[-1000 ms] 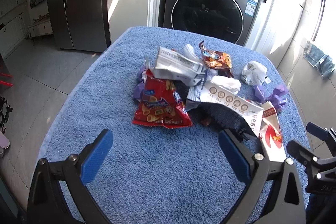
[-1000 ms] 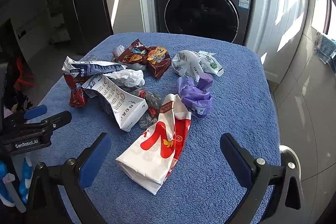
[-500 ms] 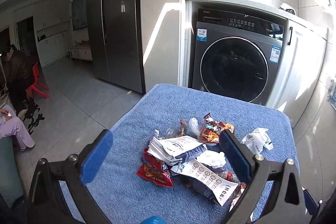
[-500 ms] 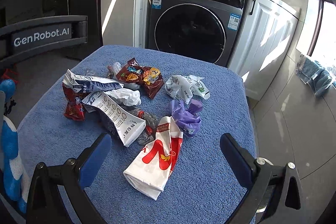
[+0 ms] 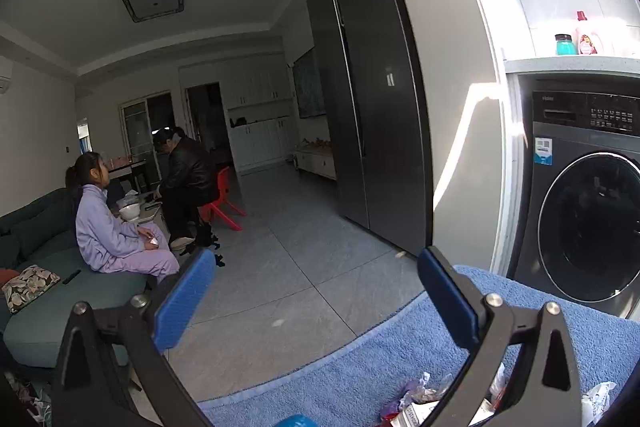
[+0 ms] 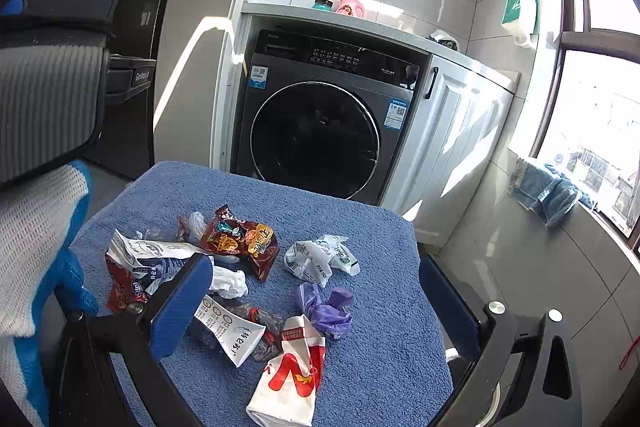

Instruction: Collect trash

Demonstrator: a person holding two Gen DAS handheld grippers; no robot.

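Scattered across a blue towel-covered table [image 6: 384, 227], in front of a dark washing machine [image 6: 320, 131]: snack wrappers and crumpled bags, all loose, none gathered yet. Nearest the machine, a brown snack bag [image 6: 240, 241]. Right of it, a crumpled white bag [image 6: 316, 259]. Further from the machine, a purple wad [image 6: 326, 311] touching a red-and-white pouch [image 6: 290, 383] at the near edge. Left of those, a white printed packet [image 6: 232, 331] overlapping other wrappers.

Right gripper [image 6: 316, 307] raised above the pile, jaws spread wide and empty, probably surveying before a pick. Left gripper [image 5: 316, 291] tilted up toward the room left of the machine, jaws also wide apart and empty, apparently held clear.
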